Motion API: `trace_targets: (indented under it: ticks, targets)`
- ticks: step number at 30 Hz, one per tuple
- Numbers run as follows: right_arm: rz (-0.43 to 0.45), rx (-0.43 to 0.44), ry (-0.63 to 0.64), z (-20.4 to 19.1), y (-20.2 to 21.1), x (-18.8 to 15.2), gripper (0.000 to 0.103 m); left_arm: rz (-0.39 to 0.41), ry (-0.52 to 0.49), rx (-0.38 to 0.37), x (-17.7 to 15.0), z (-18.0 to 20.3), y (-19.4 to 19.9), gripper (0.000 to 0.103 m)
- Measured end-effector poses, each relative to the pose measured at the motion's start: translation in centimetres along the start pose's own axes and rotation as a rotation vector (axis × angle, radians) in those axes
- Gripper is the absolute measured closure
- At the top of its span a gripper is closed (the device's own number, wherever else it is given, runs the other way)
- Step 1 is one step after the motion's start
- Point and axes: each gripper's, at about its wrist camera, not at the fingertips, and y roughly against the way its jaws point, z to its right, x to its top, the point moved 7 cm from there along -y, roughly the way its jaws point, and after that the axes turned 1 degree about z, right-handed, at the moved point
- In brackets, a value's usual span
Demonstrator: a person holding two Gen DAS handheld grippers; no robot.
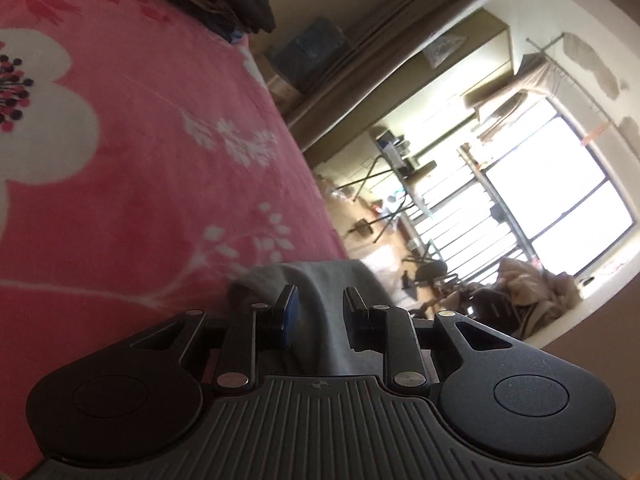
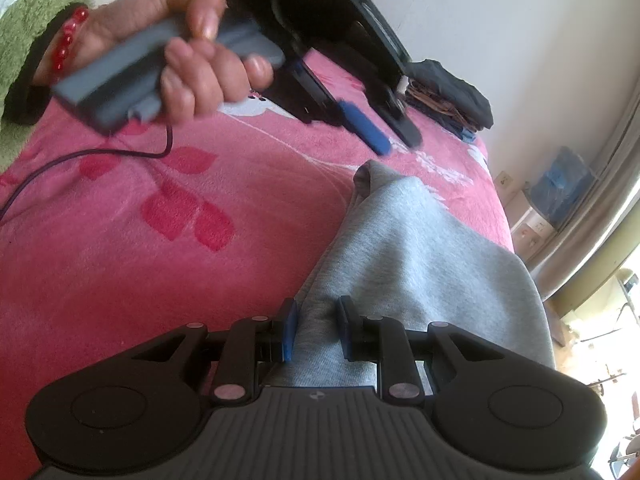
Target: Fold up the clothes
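the left hand (image 2: 180, 60), wearing a red bead bracelet (image 2: 68, 40) and green fleece sleeve (image 2: 24, 40), holds the left tongs (image 2: 396, 138) rolled sideways above the pink floral bed (image 2: 120, 260), narrowly parted and empty. the grey sweatshirt (image 2: 420, 240) lies bunched on the bed near its edge. the right tongs (image 2: 318, 328) angle down, narrow, clamping a fold of it. a dark clothes pile (image 2: 448, 92) sits beyond.

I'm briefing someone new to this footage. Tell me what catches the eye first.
The pink floral blanket fills both views. On it, a grey sweatshirt-like garment runs between the pads of the right tool, which pinch a fold. Above it in the right wrist view, a hand in a green fleece sleeve holds the left tool in the air, empty.
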Motion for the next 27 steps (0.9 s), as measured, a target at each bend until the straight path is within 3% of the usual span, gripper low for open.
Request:
trace_targets:
  ticks: [2,5,9,11,13,16,21,23,27]
  targets:
    - [0.002,-0.001,-0.001,-0.1,0.0,0.0,0.079,-0.033,-0.064,0.036,-1.5,-0.8,0.9,0.08]
    - [0.005,-0.004,0.005,-0.2,-0.1,0.0,0.079,-0.092,-0.115,0.053,-2.8,0.2,-1.4,0.08]
    - [0.004,-0.002,0.004,-0.2,-0.1,0.0,0.079,-0.123,-0.072,0.063,-3.9,0.1,-1.6,0.081]
    - [0.003,-0.002,0.004,-0.2,-0.1,0.0,0.079,-0.115,-0.047,0.059,-3.7,-0.2,-1.1,0.096]
    - [0.003,-0.003,0.005,-0.2,-0.1,0.0,0.079,-0.109,-0.033,0.067,-3.5,-0.3,-0.3,0.1]
    - [0.004,-0.002,0.005,-0.2,-0.1,0.0,0.079,-0.101,-0.013,0.089,-3.2,-0.8,0.7,0.101]
    - [0.008,0.0,0.003,-0.2,-0.1,0.0,0.079,-0.108,0.128,0.122,-3.4,-3.9,1.3,0.103]
    - [0.008,0.001,0.005,-0.3,-0.2,0.0,0.079,-0.125,0.141,0.145,-3.8,-4.7,0.8,0.103]
    - [0.008,0.003,0.006,-0.4,-0.3,0.1,0.079,-0.11,-0.016,0.212,-3.8,-3.6,0.2,0.101]
